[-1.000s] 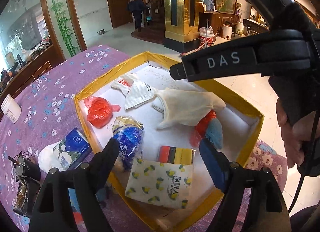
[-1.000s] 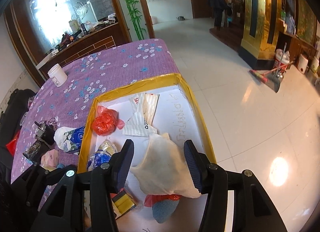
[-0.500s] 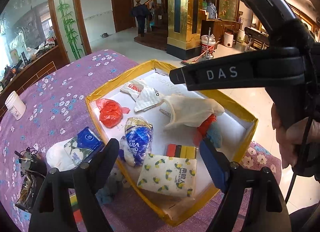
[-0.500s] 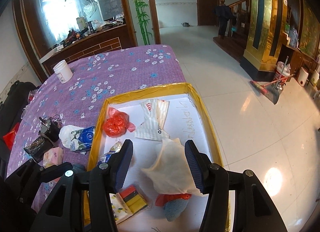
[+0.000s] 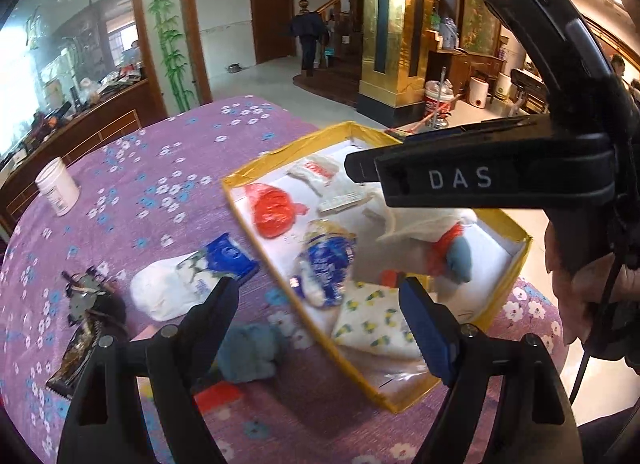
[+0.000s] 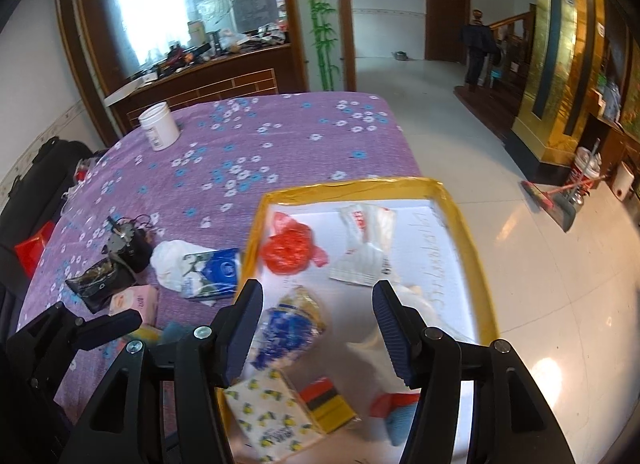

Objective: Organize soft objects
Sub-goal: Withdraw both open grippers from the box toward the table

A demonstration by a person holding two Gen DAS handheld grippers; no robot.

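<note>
While my left hand-held gripper (image 5: 318, 306) hangs with its jaws spread wide and nothing between them, it frames the near corner of the yellow-rimmed box (image 5: 280, 264) at the centre of its frame. My right hand-held gripper (image 6: 316, 320) is likewise open and empty, over the box's white floor. Inside the box lie a red plastic bag (image 6: 289, 248), a white printed bag (image 6: 366, 250), a blue-and-white packet (image 6: 286, 330), a lemon-print tissue pack (image 6: 270, 420), a striped sponge (image 6: 328, 404) and a cream cloth (image 5: 424, 219) (blurred in both views). Left of the box, on the purple flowered table (image 6: 260, 143), sit a blue tissue packet (image 6: 214, 272), a pink pack (image 6: 134, 300) and a blue-grey cloth (image 5: 252, 352) at lower centre of the left view.
</note>
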